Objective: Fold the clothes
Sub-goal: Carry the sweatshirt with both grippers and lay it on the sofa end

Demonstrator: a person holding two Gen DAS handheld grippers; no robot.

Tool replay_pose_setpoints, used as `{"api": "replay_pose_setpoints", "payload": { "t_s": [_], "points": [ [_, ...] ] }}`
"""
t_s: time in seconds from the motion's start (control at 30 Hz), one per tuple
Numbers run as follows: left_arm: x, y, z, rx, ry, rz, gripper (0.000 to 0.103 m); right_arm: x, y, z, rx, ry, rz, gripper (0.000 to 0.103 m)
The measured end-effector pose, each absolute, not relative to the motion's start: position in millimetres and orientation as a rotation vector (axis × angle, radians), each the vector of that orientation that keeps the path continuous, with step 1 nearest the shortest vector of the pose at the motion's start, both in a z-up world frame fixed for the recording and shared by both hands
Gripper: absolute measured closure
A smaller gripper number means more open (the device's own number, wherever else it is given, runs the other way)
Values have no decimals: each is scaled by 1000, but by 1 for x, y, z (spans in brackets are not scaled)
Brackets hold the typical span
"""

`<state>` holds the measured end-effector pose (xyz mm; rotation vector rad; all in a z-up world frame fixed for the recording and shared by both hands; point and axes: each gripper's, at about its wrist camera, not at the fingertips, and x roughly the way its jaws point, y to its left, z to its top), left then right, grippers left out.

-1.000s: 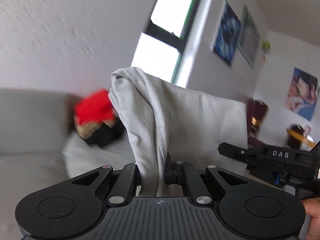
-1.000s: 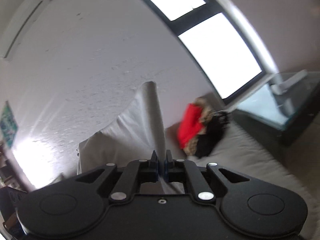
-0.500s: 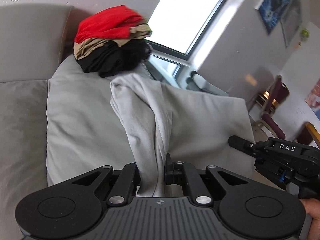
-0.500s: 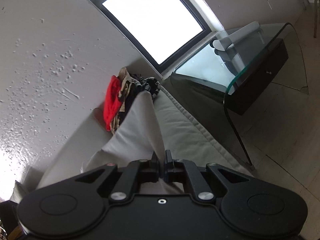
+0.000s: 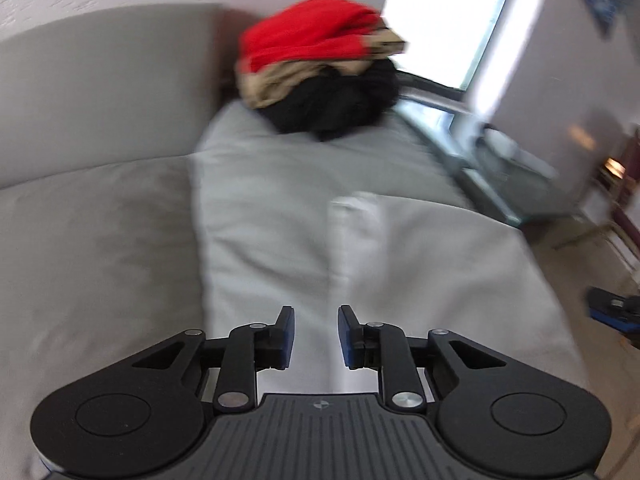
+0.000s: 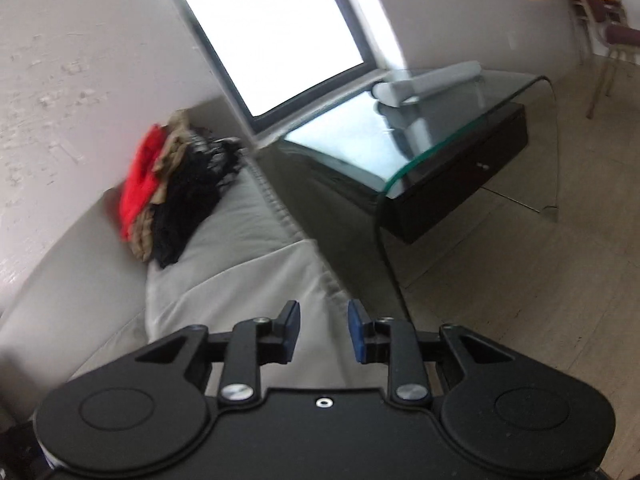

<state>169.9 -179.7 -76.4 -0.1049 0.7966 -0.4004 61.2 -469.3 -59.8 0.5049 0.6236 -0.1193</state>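
Note:
A light grey garment [image 5: 420, 264] lies spread on the grey sofa seat [image 5: 100, 248], just ahead of my left gripper [image 5: 316, 334], which is open and empty above it. In the right wrist view the same garment [image 6: 256, 296] lies on the seat cushion in front of my right gripper [image 6: 323, 330], also open and empty. My right gripper's tip shows at the far right of the left wrist view [image 5: 616, 308].
A pile of red, tan and black clothes [image 5: 320, 68] sits at the sofa's far end [image 6: 172, 192]. A glass side table [image 6: 460, 128] with a grey object on it stands beside the sofa under the window. Chairs [image 6: 608, 36] stand beyond on the wooden floor.
Both grippers lowered the hanging grey garment onto the sofa seat and opened, letting it go. It now lies flat. Both cameras tilted down toward the seat.

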Motion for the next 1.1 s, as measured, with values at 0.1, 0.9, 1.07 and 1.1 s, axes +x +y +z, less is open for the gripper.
{"api": "replay_pose_setpoints", "payload": {
  "t_s": [0.1, 0.9, 1.07, 1.1],
  "points": [
    [153, -217, -75, -33, 798, -522, 82, 62, -446, -65, 423, 697, -9, 84],
    [5, -212, -13, 202, 918, -454, 34, -74, -384, 1, 367, 883, -82, 21],
    [-14, -203, 16, 136, 888, -469, 23, -82, -372, 37, 315, 887, -122, 12],
    [-16, -201, 21, 124, 883, -472, 19, -84, -369, 44, 299, 883, -128, 10]
  ]
}}
